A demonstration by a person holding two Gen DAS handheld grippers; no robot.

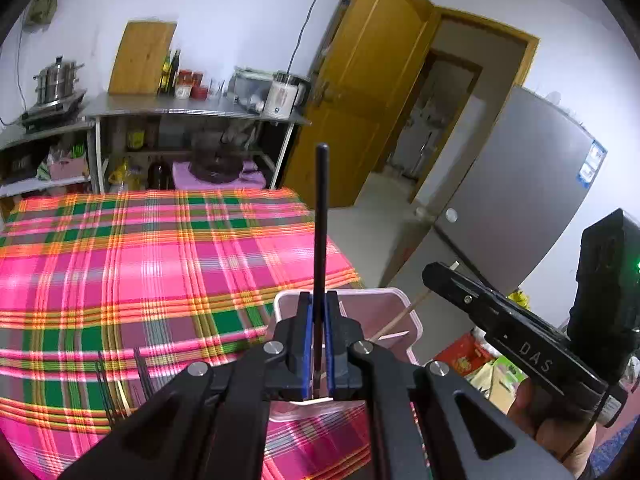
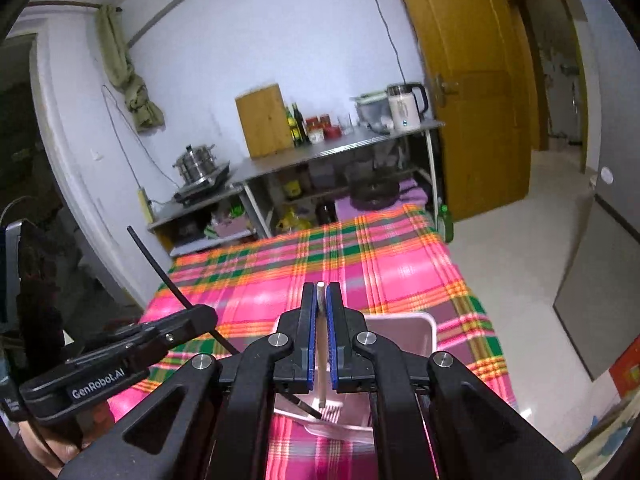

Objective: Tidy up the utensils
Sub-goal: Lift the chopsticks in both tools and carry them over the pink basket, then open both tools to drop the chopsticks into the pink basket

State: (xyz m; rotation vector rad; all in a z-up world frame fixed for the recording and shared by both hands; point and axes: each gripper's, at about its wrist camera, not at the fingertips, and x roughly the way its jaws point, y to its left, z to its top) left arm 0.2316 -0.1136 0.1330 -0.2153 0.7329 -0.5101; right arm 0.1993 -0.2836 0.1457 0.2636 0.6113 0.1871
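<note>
Left gripper (image 1: 319, 300), black with blue pads, lower centre of the left wrist view: jaws pinch a thin black chopstick (image 1: 321, 216) low on its shaft, most of the length rising straight up the frame. Right gripper (image 2: 321, 294), same make, lower centre of the right wrist view: jaws pinch a pale wooden chopstick (image 2: 320, 360) near its upper end, the lower tip hanging into a white rectangular plastic bin (image 2: 430, 326).

Bin: on the pink and green plaid tablecloth (image 1: 140, 260), directly beneath both grippers.

Spare dark chopsticks (image 1: 108, 392): loose on the cloth, lower left of the left wrist view.

Handling (a judgement): light, stiff, slender, likely smooth; prone to swivelling between the pads. Best taken near mid-shaft, square across.
</note>
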